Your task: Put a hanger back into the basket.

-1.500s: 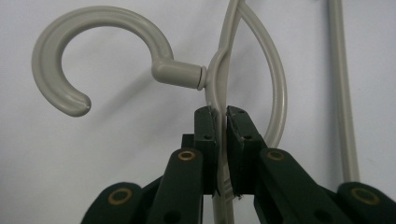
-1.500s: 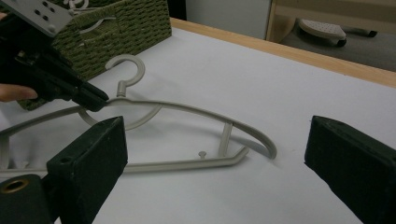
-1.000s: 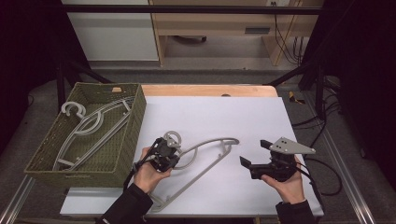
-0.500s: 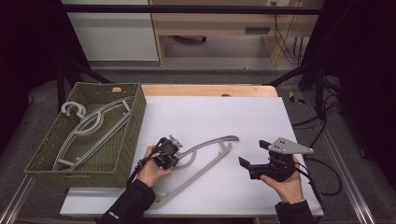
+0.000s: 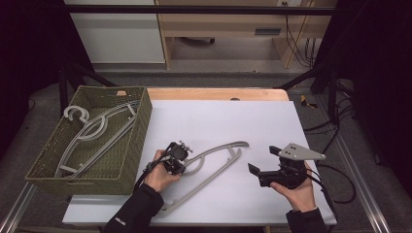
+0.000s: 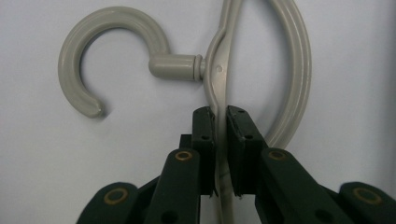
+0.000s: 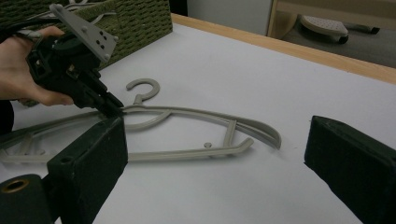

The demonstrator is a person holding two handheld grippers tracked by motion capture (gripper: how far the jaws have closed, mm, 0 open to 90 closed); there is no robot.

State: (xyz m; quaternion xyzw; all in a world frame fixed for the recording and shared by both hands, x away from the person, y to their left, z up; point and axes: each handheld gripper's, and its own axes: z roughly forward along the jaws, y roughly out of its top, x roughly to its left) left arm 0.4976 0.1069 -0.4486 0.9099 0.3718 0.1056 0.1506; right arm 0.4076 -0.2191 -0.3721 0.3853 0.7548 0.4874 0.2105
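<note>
Black jaws of the left tool [image 6: 221, 140] are pinched tight on a thin grey rail of the hanger [image 5: 209, 167], just below the neck where the hook [image 6: 107, 56] joins the frame (the left gripper view gives a lovely close look at that). One pad sits on each side of the rail, with no gap left between pads and plastic. The hook curls away open, lying flat on the white desk [image 5: 218, 116], and a second, rounder loop of the hanger sweeps past beside the jaws.

From above, the left tool [image 5: 176, 158] sits in the person's left hand [image 5: 158, 174] near the front left of the desk, and the hanger runs out from it both ways: one long arm back towards the front edge, the other out to a curved tip near the middle.

Over on the right, the right tool [image 5: 265, 165] rests in the right hand [image 5: 299, 191], well apart from the hanger. Its jaws stand wide open with nothing between them (the right gripper view looks straight through the gap at the hanger lying flat, left tool [image 7: 109, 105] clamped at its neck).

Further left, a green woven basket [image 5: 136, 145] stands beside the desk's white sheet, holding more grey hangers [image 5: 92, 131].
</note>
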